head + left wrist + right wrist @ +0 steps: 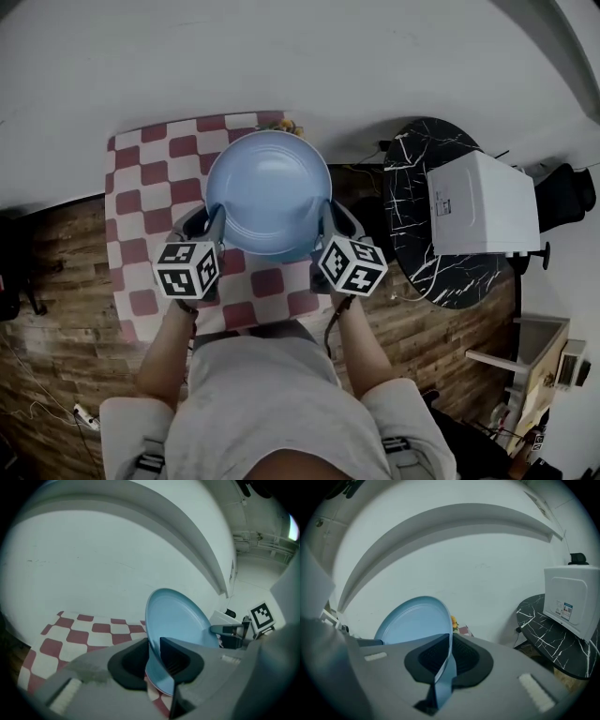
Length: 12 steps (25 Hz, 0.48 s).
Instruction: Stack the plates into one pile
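Plate point(268, 192), pale blue, gripped from both sides over checked table point(141, 187).
Wood-plank floor point(56, 309) shows on both sides of the checked table, which carries a red-and-white cloth and stands against a pale wall point(309, 56). Round black marble-pattern side table point(417, 267) is just to its right, with a white box-shaped appliance point(483, 206) on top. Plate sits over the middle of the cloth, raised off it. Left gripper point(214, 223) is clenched on the plate's left rim, which runs between its jaws. Right gripper point(330, 221) is clenched on the opposite rim, the edge pinched between its pads. Small yellow item point(287, 125) lies at the cloth's far edge, too small to identify.
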Motion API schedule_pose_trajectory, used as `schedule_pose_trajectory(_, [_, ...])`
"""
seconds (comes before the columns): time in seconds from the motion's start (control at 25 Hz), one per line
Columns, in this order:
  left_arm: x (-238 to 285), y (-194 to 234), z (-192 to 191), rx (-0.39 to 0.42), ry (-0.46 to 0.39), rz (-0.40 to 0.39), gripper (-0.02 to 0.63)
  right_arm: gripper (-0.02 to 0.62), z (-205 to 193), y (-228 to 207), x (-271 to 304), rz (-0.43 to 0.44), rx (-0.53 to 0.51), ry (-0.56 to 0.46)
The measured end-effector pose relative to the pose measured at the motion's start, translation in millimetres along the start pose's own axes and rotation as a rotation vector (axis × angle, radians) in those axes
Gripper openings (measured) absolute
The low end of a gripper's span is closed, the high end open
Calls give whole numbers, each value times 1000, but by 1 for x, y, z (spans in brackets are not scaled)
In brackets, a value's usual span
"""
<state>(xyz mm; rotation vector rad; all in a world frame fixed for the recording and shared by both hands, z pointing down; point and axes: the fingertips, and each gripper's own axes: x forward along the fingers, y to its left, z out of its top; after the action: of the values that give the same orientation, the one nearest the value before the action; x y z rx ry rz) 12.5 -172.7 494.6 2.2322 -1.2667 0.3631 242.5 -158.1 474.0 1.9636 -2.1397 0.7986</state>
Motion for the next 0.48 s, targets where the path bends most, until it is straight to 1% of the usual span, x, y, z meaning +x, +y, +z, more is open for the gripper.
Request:
schedule_pose_trajectory(0.2, [17, -10, -29, -33, 58, 23, 87, 18, -22, -26, 8, -4, 5, 71])
schedule_pose_trajectory(0.48, [34, -18, -63, -77, 134, 43, 87, 18, -50, -52, 17, -15, 15, 159])
